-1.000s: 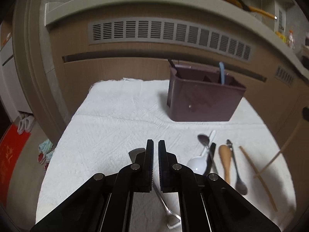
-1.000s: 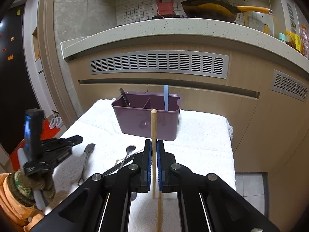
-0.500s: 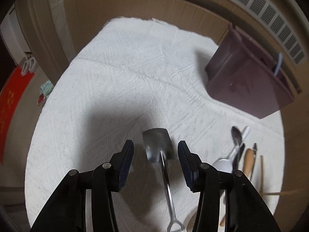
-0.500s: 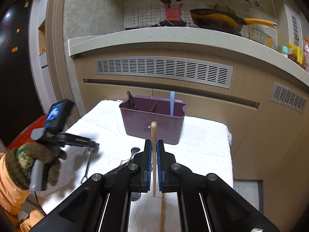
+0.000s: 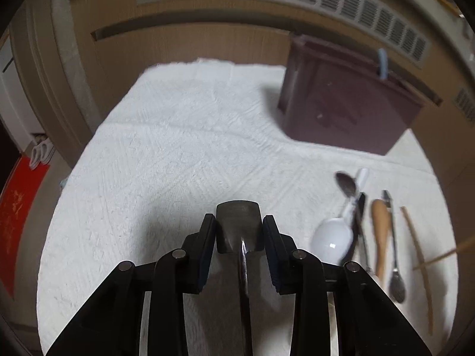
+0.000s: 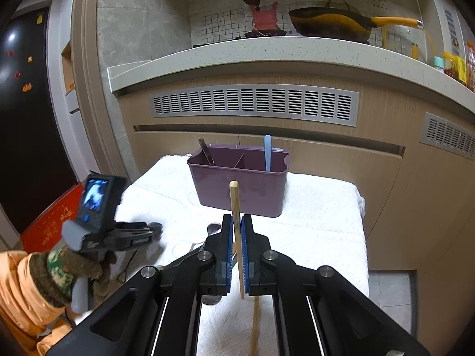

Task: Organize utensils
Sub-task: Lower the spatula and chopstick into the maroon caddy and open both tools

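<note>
My left gripper (image 5: 239,226) is shut on the flat blade of a small metal spatula (image 5: 238,222) and holds it over the white cloth (image 5: 166,160); it also shows in the right wrist view (image 6: 154,232). My right gripper (image 6: 236,225) is shut on a wooden chopstick (image 6: 235,207) that stands upright, raised in front of the purple utensil holder (image 6: 240,187). The holder (image 5: 341,103) has a blue handle (image 6: 267,152) and a dark handle (image 6: 205,152) in it. A second chopstick (image 5: 415,255) lies on the cloth at the right.
On the cloth to the right lie a white ceramic spoon (image 5: 332,237), a metal spoon (image 5: 346,182), a wooden-handled utensil (image 5: 380,225) and a long metal spoon (image 5: 394,267). Wooden cabinets with a vent (image 6: 255,103) stand behind the table; a wok (image 6: 332,25) sits on the counter.
My left gripper came down and closed on the spatula's blade, then tilted back up. My right gripper rose with the chopstick.
</note>
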`<state>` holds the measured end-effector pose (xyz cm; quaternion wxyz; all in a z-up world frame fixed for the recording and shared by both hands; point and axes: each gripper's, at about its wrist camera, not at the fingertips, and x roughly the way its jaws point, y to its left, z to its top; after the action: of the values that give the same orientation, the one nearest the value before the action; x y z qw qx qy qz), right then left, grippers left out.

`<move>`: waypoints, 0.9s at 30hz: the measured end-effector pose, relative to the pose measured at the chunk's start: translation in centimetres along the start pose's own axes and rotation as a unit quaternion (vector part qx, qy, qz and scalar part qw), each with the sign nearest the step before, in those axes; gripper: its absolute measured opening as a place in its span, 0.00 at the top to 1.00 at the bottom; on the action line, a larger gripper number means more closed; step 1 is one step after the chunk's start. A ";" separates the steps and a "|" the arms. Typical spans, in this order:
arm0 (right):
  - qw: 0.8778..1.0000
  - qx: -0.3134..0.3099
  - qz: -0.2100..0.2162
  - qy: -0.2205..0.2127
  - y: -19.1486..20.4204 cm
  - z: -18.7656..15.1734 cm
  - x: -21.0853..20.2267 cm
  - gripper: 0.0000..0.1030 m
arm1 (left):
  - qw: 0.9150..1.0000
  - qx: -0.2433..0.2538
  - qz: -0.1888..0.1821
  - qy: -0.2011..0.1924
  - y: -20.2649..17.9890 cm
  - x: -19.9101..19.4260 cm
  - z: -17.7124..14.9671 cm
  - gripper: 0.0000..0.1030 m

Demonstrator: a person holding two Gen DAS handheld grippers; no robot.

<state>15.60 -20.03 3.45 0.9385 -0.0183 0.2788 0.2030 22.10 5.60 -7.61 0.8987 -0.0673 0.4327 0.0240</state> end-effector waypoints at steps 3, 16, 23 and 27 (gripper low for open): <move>1.000 0.003 -0.001 -0.005 0.0 0.4 -0.3 0.95 | 0.998 0.022 -0.018 -0.058 -0.7 -4.0 0.1 0.68; 0.993 -0.018 -0.034 -0.115 -0.3 10.6 -4.7 0.95 | 0.951 0.049 -0.118 -0.282 -5.3 -17.0 11.5 0.68; 0.989 -0.030 -0.046 -0.138 -1.4 17.2 -1.3 0.95 | 0.910 0.057 -0.143 -0.386 -7.1 -14.8 17.5 0.68; 0.991 -0.034 -0.052 -0.120 -2.5 18.7 2.9 0.95 | 0.900 0.064 -0.142 -0.407 -7.8 -11.6 19.4 0.68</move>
<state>28.42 -18.45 17.50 0.9734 -0.0400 0.1553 0.1637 30.64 0.84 14.18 0.9928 -0.0542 0.0159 -0.1061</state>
